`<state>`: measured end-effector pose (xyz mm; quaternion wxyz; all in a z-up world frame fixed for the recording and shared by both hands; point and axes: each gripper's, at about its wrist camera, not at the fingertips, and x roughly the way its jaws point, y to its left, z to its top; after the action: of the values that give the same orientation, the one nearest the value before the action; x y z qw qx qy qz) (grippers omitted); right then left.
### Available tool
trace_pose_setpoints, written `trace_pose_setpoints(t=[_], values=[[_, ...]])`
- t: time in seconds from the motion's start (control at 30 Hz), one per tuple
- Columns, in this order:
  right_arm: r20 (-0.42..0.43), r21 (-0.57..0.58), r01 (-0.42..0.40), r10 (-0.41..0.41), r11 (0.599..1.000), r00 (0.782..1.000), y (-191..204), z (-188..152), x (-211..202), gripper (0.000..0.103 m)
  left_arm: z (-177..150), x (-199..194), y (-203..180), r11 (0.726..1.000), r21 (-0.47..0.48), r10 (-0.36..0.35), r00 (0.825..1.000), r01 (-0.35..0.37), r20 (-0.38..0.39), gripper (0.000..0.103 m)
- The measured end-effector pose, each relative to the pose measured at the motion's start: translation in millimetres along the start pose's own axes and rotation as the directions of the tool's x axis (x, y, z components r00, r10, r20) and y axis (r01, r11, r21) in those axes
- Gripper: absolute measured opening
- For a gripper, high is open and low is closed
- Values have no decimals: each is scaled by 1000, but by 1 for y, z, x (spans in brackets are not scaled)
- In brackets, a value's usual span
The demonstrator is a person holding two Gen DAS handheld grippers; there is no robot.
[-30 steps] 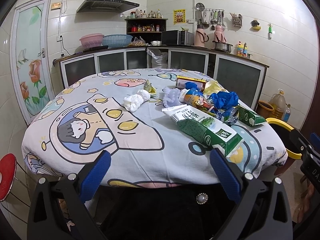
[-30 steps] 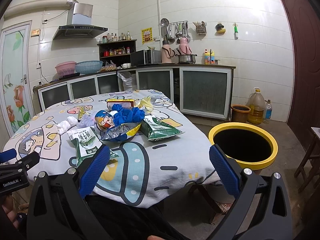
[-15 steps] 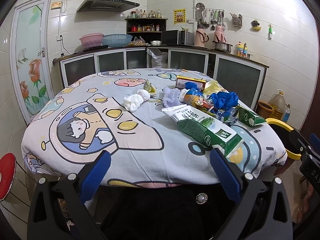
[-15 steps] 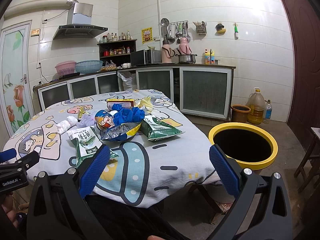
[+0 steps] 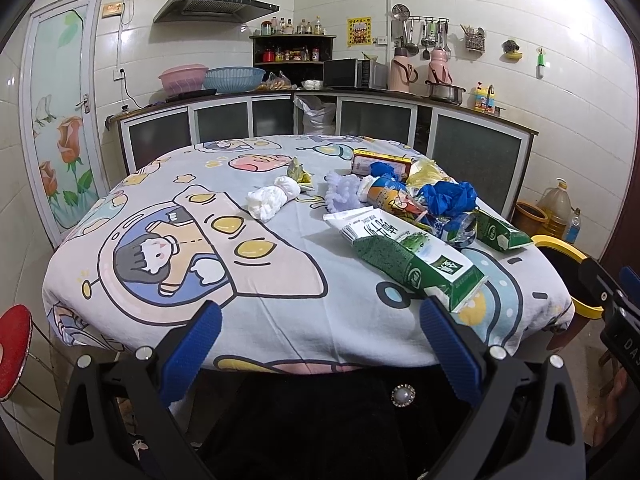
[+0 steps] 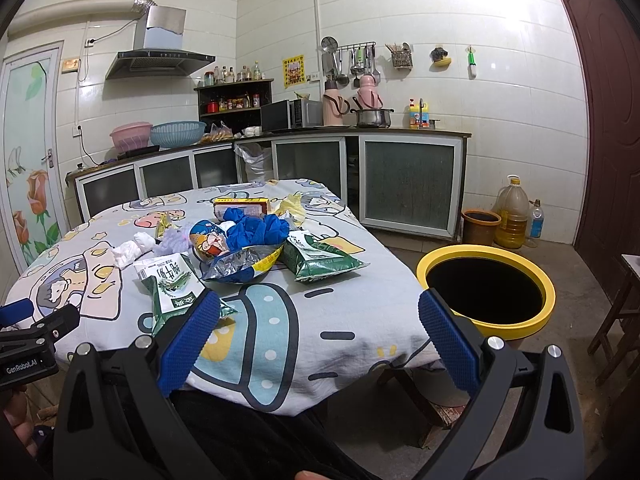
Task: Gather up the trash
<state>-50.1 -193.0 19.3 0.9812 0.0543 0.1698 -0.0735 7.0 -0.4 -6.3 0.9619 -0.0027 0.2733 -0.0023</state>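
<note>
The trash lies in a loose heap on the right half of the table [image 5: 280, 312], which is covered by a cartoon-print cloth. Nearest the camera is a green and white milk carton [image 5: 408, 256], flattened on its side with one end close to the near edge. Just behind it sit a crumpled snack bag [image 6: 240, 264], a cartoon-printed paper cup [image 5: 394, 198] on its side and a bunch of blue plastic [image 5: 450, 196], all touching or overlapping. To the right of these is a green packet [image 6: 324, 258]; at the far end are a red and yellow box [image 5: 380, 162] and a yellow wrapper [image 5: 426, 168]. A wad of white tissue [image 5: 272, 200] lies apart on the left of the heap, with a pale purple fluffy ball [image 5: 342, 192] between it and the cup.

On the floor to the right of the table stands a yellow-rimmed bin [image 6: 486, 292], its dark mouth open upward.

The left gripper [image 5: 318, 340] hangs at the table's near edge, fingers spread wide, nothing between them. The right gripper [image 6: 318, 340] is likewise spread and empty, hovering between the table's near right corner and the bin.
</note>
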Motion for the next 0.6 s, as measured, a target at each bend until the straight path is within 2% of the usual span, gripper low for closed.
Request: trace_pose_setpoints(t=[0.6], values=[[-1,1,11,-11,1000,1000,-2,-3,2,95,0,-1,-1,1000,3,3,1000,-3,3,96]])
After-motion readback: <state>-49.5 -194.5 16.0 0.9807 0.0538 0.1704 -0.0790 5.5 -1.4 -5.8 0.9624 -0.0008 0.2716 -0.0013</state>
